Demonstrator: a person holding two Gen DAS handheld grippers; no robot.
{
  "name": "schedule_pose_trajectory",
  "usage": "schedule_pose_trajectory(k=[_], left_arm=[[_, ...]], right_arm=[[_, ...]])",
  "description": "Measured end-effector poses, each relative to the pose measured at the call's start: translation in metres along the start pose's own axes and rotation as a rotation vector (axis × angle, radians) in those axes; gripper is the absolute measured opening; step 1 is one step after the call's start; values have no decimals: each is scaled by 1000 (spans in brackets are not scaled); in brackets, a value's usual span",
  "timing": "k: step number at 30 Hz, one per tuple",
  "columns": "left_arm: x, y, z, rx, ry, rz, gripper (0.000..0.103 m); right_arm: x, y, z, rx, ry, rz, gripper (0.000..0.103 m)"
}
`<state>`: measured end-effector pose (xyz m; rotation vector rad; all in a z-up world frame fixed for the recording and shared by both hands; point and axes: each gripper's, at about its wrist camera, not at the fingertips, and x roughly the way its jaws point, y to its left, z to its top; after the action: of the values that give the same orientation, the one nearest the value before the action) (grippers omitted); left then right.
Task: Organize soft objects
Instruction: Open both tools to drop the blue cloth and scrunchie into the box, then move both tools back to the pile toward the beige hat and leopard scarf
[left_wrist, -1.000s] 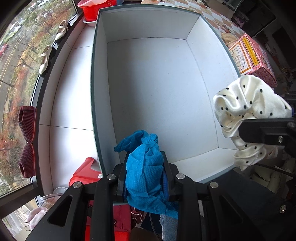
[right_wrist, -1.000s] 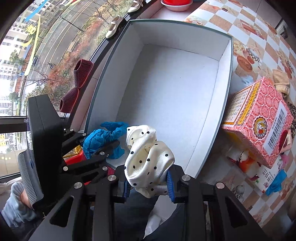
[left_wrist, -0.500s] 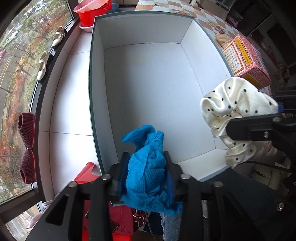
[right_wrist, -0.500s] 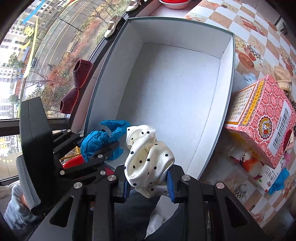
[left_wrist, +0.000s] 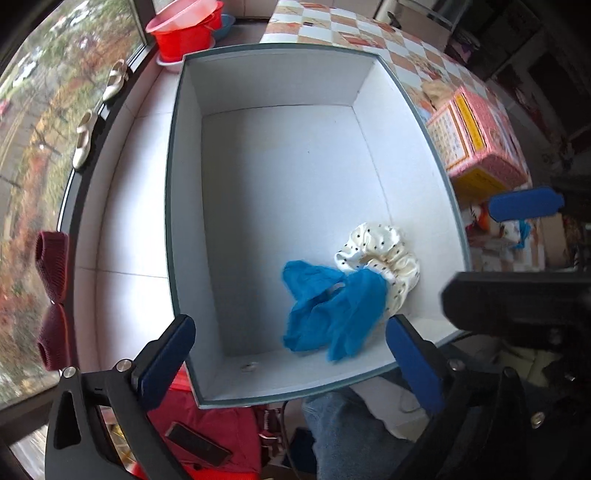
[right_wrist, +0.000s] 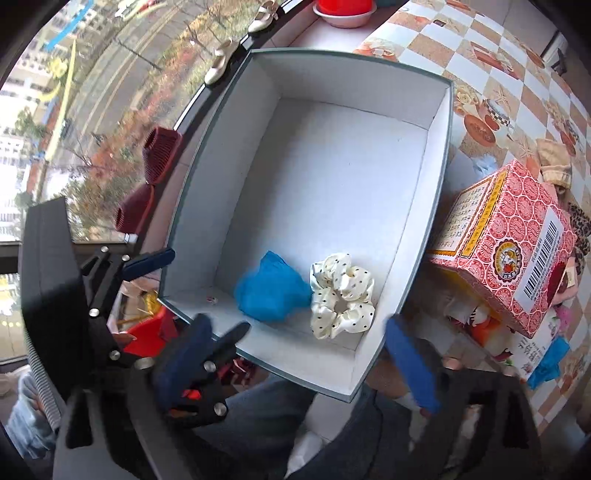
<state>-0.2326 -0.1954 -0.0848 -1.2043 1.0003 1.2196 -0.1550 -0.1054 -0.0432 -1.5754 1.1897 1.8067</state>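
— Left wrist view: blue cloth (left_wrist: 332, 306) crumpled and motion-blurred inside white box (left_wrist: 280, 177), overlapping cream dotted scrunchie (left_wrist: 384, 254) near front right corner. Left gripper (left_wrist: 291, 350) spreading, jaws wide, nothing between.

— Anything hard to read?

— Scrunchie partly covered by cloth.

— Right wrist view?

— Cloth (right_wrist: 271, 291) bunched just beside scrunchie (right_wrist: 341, 295), touching, on box (right_wrist: 437, 155) floor. Right gripper (right_wrist: 295, 354) opening wide, holding nothing; fingers (right_wrist: 410, 363) blurred.

Box (left_wrist: 424, 122): matt white card inside, smooth. Polka-dot scrunchie (right_wrist: 341, 295): glossy satin cloth, gathered. Blue cloth (left_wrist: 332, 310): matt, thin, crumpled. Pink carton (right_wrist: 509, 243), right of frame: printed paperboard. Slippers (right_wrist: 147, 181), left: ribbed knit.
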Motion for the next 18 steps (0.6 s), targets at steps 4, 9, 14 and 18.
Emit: schedule_pose_trajectory(k=[4, 9, 14, 18], left_arm=[[-4, 8, 2, -49, -2, -23, 103], [-15, 5, 5, -46, -20, -42, 103], [-35, 8, 10, -82, -50, -95, 103], [-41, 16, 23, -119, -44, -124, 103]], right_arm=[[-16, -4, 0, 22, -67, 22, 102], [-26, -8, 0, 46, -104, 39, 102], [-41, -7, -2, 57, -148, 53, 102], [-52, -11, -4, 80, -184, 67, 102]])
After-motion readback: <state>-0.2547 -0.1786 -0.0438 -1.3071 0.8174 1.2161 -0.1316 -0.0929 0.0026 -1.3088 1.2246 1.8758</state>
